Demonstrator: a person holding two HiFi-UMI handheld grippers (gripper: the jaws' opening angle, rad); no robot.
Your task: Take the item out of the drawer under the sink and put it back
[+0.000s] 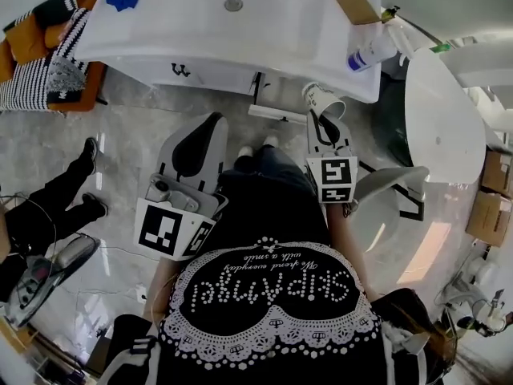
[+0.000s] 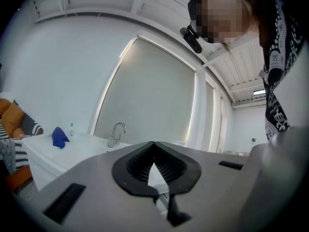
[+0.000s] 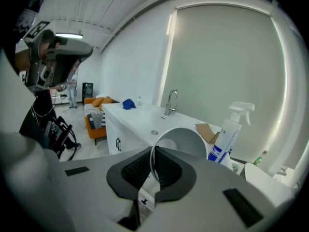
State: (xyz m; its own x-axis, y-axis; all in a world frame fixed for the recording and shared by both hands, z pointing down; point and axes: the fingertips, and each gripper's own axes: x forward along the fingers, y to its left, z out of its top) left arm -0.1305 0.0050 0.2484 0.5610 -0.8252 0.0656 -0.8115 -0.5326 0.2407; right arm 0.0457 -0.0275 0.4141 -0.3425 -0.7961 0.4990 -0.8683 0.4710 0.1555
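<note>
I am pinching the rim of the white paper cup (image 3: 189, 140) between the nearly closed jaws of my right gripper (image 3: 153, 167), holding it tilted in the air just in front of the sink counter (image 1: 264, 34). My left gripper (image 2: 153, 164) is pointing level, jaws together and gripping nothing.

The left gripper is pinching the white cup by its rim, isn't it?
Not quite. It is the right gripper that is pinching the white cup by its rim, as the right gripper view shows. The left gripper has its jaws together with nothing between them.
</note>
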